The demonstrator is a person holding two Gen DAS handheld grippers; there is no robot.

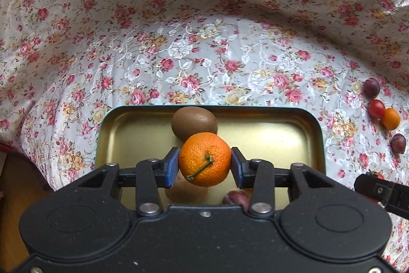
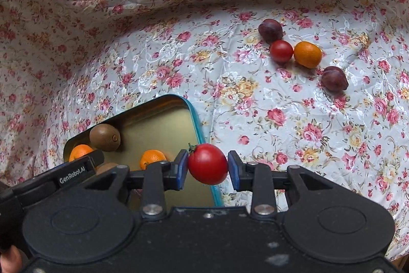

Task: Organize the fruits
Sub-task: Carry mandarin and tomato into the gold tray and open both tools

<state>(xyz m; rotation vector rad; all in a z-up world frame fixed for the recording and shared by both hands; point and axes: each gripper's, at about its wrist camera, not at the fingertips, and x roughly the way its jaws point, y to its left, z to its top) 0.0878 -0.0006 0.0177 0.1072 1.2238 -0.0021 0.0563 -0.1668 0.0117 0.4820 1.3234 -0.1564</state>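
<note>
My left gripper [image 1: 204,157] is shut on an orange mandarin [image 1: 202,155] with a green stalk, held over a gold tray [image 1: 268,140] with a teal rim. In the tray lie a brown kiwi [image 1: 194,123], a second brownish fruit [image 1: 184,193] and a plum [image 1: 236,198], both partly hidden by the gripper. My right gripper [image 2: 207,163] is shut on a red tomato [image 2: 204,160], held above the tray's [image 2: 163,129] right rim. That view also shows the kiwi [image 2: 105,137] and a mandarin [image 2: 152,157] in the tray.
On the floral cloth [image 2: 281,119] to the right lie two plums [image 2: 270,30] [image 2: 334,78], a small tomato [image 2: 280,51] and a small orange fruit [image 2: 307,54]. The cloth rises in folds behind. The left gripper's finger [image 2: 74,172] crosses the tray's near left.
</note>
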